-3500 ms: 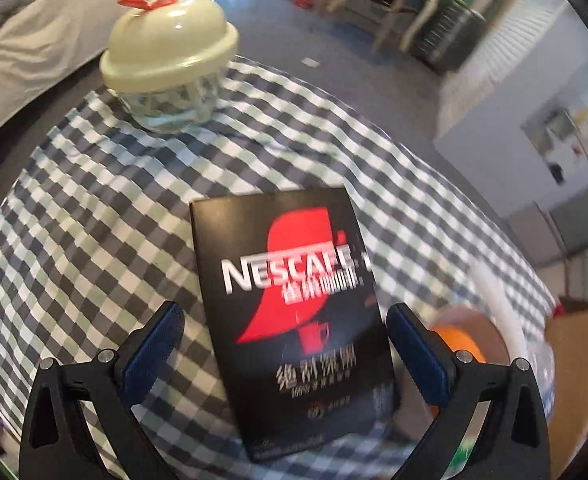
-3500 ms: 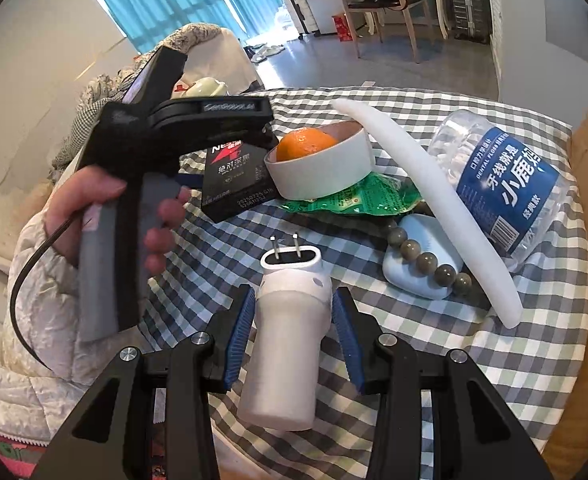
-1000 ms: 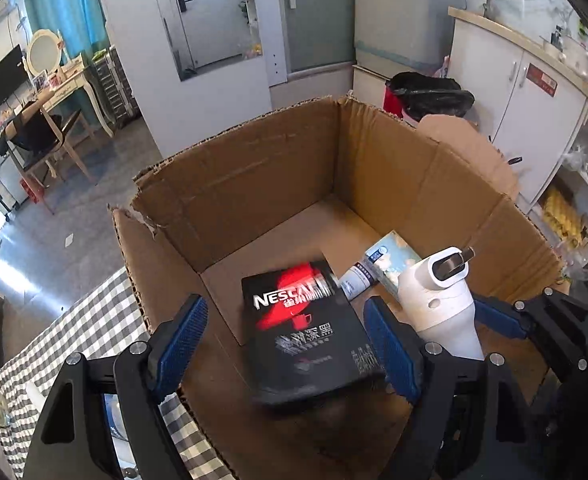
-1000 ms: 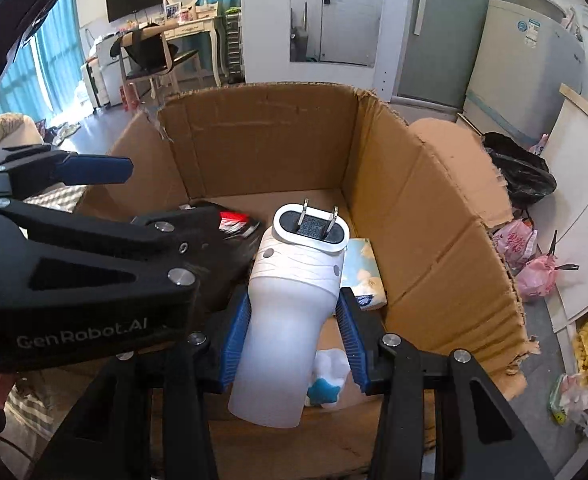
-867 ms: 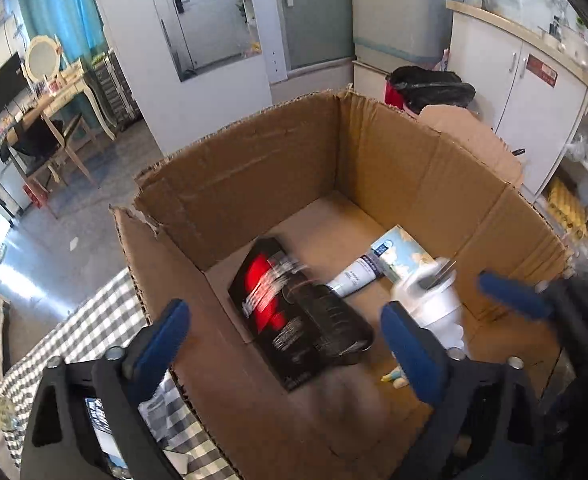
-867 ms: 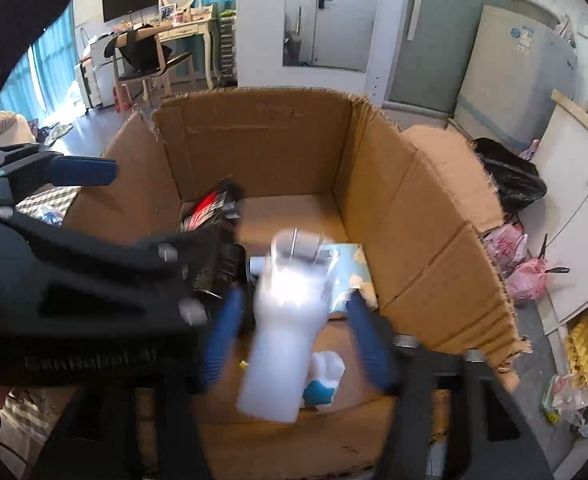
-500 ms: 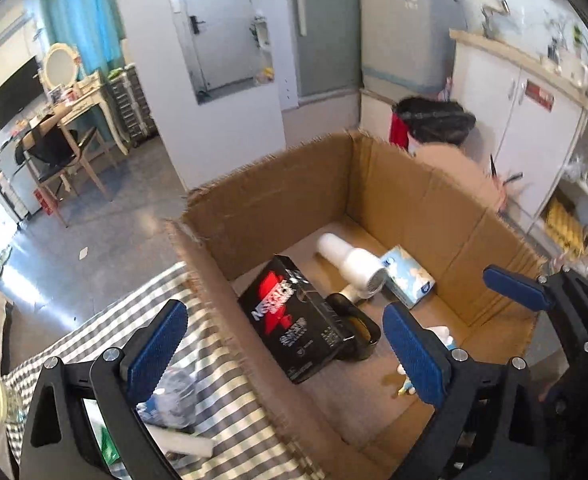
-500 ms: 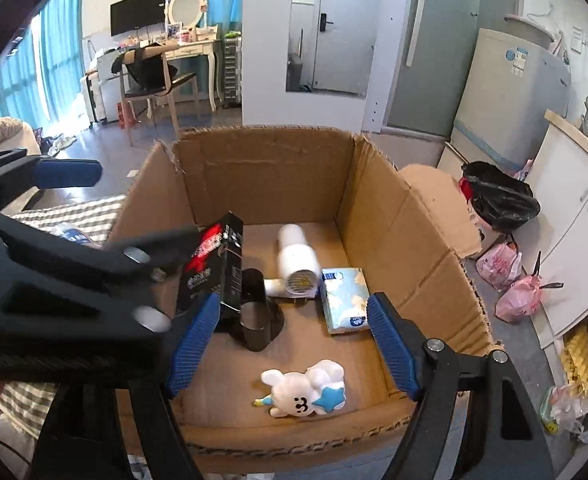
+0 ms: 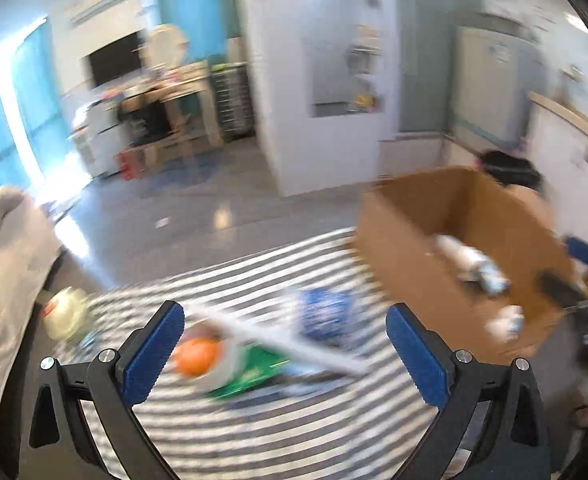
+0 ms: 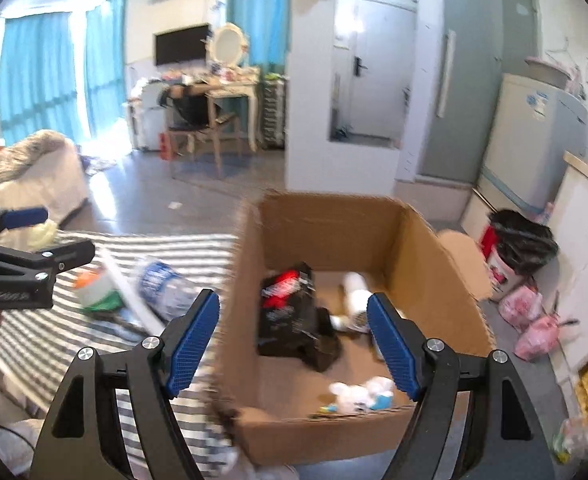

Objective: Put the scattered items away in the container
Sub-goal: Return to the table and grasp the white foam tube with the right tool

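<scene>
A box (image 10: 434,300) is sitting right of the table (image 10: 34,340); a carton (image 10: 290,312) is lying inside it.

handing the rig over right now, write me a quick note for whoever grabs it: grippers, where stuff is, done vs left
Left gripper: open, nothing between its fingers, over the checked table.
Right gripper: open and empty, above the cardboard box.
Done: the black coffee box, the white plug-in device and a small white plush toy lie inside the box.
Left on the table: the white bowl with the orange, the green packet, the long white stick, the blue-labelled water bottle and the domed cup. The frames are blurred, so smaller items may be missed.
</scene>
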